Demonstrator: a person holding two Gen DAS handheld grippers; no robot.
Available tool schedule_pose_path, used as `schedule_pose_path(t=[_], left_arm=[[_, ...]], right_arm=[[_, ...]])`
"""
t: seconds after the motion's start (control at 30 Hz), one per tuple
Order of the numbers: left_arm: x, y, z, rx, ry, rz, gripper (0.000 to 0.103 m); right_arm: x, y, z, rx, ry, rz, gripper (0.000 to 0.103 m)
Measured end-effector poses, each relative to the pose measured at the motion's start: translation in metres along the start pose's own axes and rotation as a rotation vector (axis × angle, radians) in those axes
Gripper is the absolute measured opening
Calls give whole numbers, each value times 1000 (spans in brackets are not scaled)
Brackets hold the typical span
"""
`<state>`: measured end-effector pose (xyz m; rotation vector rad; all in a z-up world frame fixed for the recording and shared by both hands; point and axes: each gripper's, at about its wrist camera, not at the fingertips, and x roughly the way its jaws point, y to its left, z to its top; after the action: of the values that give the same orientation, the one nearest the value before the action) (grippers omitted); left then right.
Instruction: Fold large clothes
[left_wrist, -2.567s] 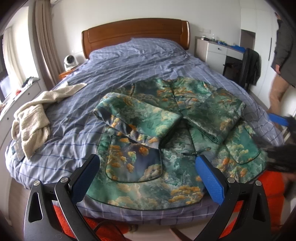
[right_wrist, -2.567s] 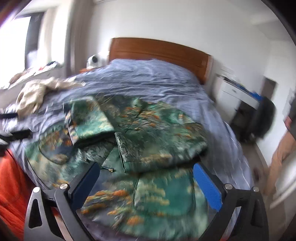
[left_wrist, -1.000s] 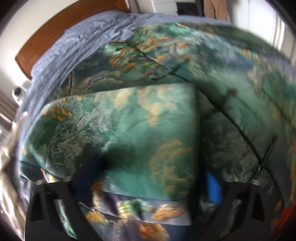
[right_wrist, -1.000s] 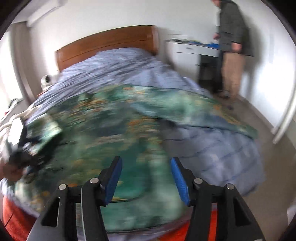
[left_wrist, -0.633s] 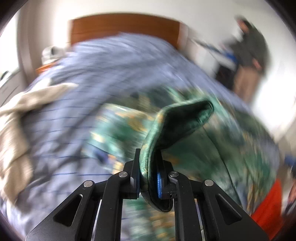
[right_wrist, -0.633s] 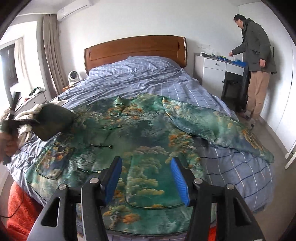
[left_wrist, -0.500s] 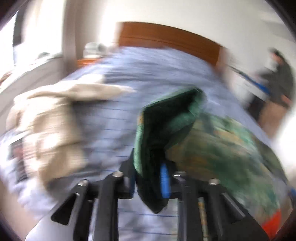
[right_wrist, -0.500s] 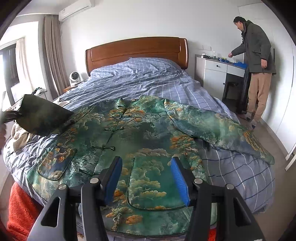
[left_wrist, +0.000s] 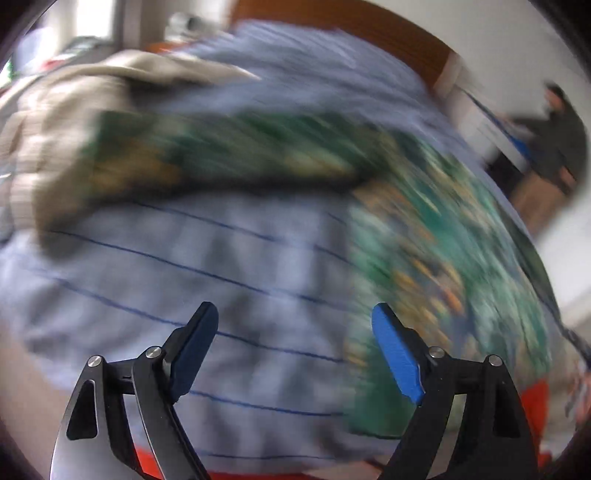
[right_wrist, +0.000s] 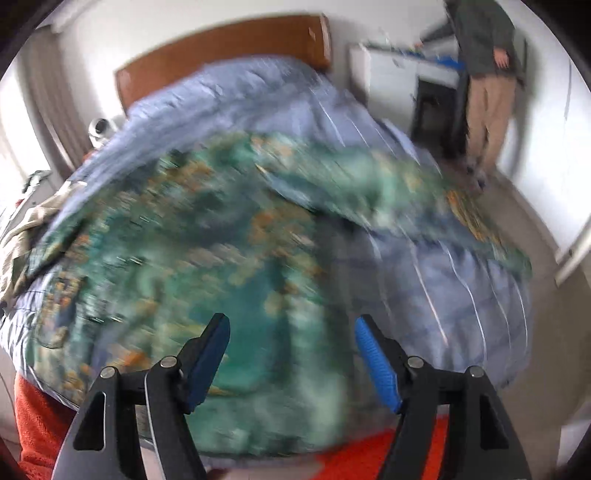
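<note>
The green patterned jacket (right_wrist: 192, 236) lies spread flat across the bed (right_wrist: 461, 280), filling the middle of the frame with 1 sleeve toward the right; I judge no fold made yet. Left gripper (left_wrist: 295, 350) and right gripper (right_wrist: 291, 354) are opening, nothing between their jaws.

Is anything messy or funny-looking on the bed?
Yes. The green patterned jacket lies spread open, its sleeves flung out sideways; one sleeve trails toward the bed's edge. A crumpled beige garment sits bunched beside it on the blue checked bedcover. Blur hides finer details.
</note>
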<state>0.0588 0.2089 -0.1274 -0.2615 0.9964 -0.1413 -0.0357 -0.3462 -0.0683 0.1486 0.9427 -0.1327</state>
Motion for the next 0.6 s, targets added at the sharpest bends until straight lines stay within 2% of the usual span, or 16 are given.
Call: schedule_pose_path(t=[0.1,0.17,0.2,0.3,0.37,0.43,0.47,0.5,0.53,0.57,0.6], left_arm=[[37,-37,-5,101,83,-38,86],[58,-48,-4,112,139,-73,86],[67,-49,-5,105,161,-83,90],[74,-50,-11,85,163,-91,98],[75,-56,-16,100,155,-66,95],[71,-62,-21,123,161,-100,51],[69,-64,-21,127,163,-113,41],[65,-63,-22,127,161,-119,28],[62,-64,-23,120,163,-134,23],[63,-64,-22,117,161,-136,22],[60,-66,-24,117,158,-137,20]], right_arm=[[19,-28,-12,66,88,29,72],[26,-34,-21,87,119,67,72],[32,-35,-27,88,140,100,72],[46,-31,-40,58,188,138,72],[56,-28,-45,38,213,148,72],[60,-25,-46,31,223,156,73],[59,-23,-45,23,218,168,71],[59,-22,-43,17,213,175,56],[57,-18,-41,-1,207,177,27],[56,-16,-39,-15,200,167,18],[53,-15,-37,-25,197,155,18]])
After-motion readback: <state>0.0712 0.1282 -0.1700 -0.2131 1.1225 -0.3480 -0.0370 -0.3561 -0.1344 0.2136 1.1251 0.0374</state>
